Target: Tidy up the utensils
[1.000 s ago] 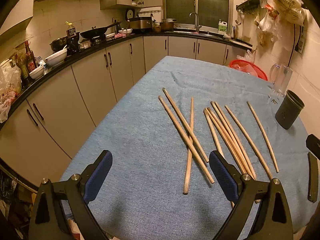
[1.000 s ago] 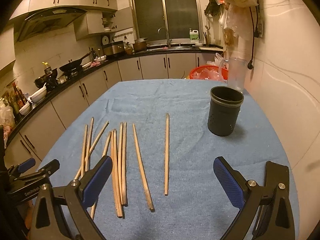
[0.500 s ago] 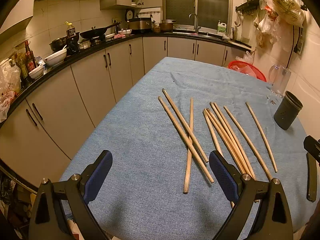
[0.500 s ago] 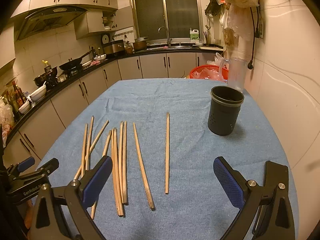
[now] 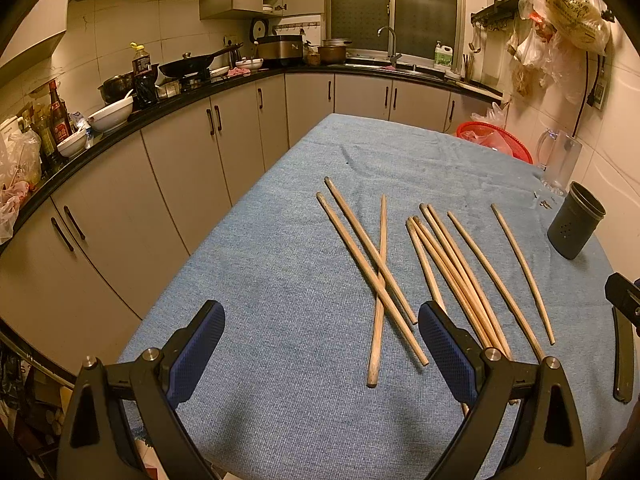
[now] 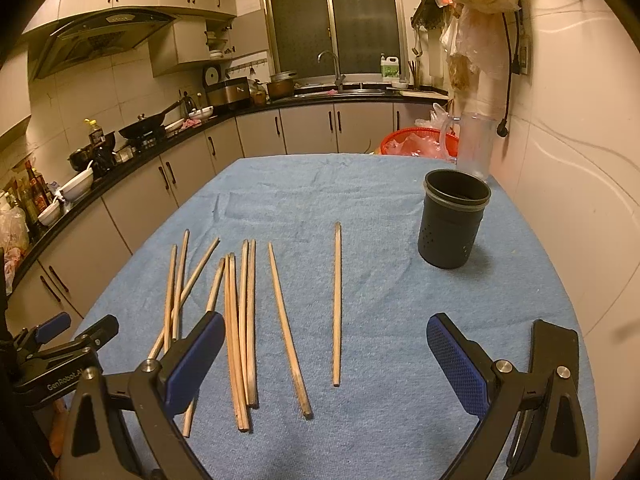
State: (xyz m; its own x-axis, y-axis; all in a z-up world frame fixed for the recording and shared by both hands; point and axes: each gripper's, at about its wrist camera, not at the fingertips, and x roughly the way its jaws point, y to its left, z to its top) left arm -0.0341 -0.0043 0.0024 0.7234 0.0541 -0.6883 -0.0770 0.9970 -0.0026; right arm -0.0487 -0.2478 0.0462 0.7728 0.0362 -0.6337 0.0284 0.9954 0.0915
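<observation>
Several wooden chopsticks (image 5: pixel 448 264) lie spread on the blue cloth-covered table (image 5: pixel 280 280); they also show in the right wrist view (image 6: pixel 244 320). One chopstick (image 6: pixel 337 304) lies apart, nearest a dark cylindrical holder (image 6: pixel 454 224), which stands upright and looks empty; the holder shows at the far right in the left wrist view (image 5: pixel 574 226). My left gripper (image 5: pixel 320 352) is open and empty above the table's near edge, with three crossed chopsticks between its fingers. My right gripper (image 6: pixel 320 364) is open and empty, hovering over the near ends of the chopsticks.
A clear glass jug (image 6: pixel 474 146) and a red basket (image 6: pixel 416 144) stand at the table's far right, near the wall. Kitchen cabinets and a cluttered counter (image 5: pixel 120 112) run along the left. The left gripper's body shows at the lower left of the right wrist view (image 6: pixel 56 356).
Both views have shifted only slightly; the left view drew back a little from the chopsticks. Nothing was taken hold of or moved on the table.
</observation>
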